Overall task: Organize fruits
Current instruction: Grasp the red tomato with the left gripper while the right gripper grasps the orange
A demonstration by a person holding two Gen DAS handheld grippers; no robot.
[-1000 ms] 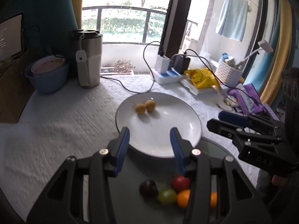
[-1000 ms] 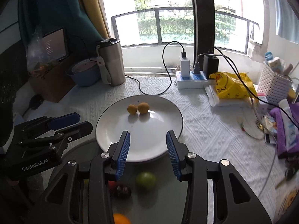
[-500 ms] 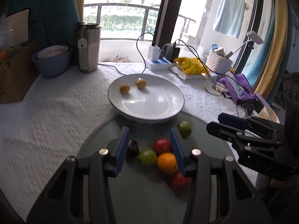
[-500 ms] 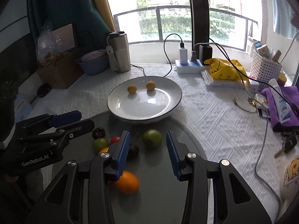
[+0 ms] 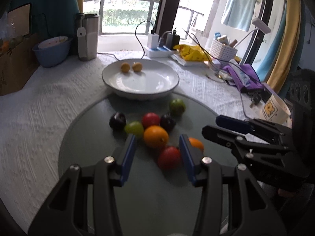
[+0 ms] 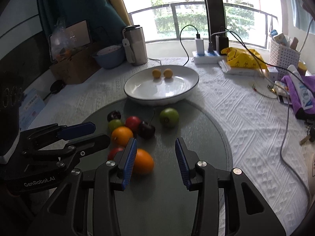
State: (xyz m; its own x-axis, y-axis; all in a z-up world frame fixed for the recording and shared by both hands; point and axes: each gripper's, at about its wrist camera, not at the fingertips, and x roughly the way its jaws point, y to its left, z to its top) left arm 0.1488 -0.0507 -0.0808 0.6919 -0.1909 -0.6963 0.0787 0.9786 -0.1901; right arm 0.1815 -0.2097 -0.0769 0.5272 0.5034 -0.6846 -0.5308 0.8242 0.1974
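A white plate (image 5: 157,90) (image 6: 183,94) holds two small yellow fruits (image 5: 131,67) (image 6: 162,73). In front of it, on a round glass board (image 5: 94,129) (image 6: 206,129), lie several fruits: a round orange (image 5: 155,136) (image 6: 121,135), an oval orange (image 6: 142,161), red ones (image 5: 169,159), dark plums (image 5: 117,121), green ones (image 5: 177,106) (image 6: 169,117). My left gripper (image 5: 157,153) is open and empty above the round orange and a red fruit. My right gripper (image 6: 156,157) is open and empty, with the oval orange at its left finger.
A steel tumbler (image 5: 88,37), a blue bowl (image 5: 51,51), a cardboard box (image 6: 72,66), a power strip with cables (image 6: 207,57), a yellow bag (image 6: 244,58), a white basket (image 6: 283,56), purple cloth (image 5: 244,76) and a paper cup (image 5: 274,109) ring the white tablecloth.
Both grippers have pulled back from the plate toward the near edge, so the fruits on the glass board have come into full view. Both stayed open.
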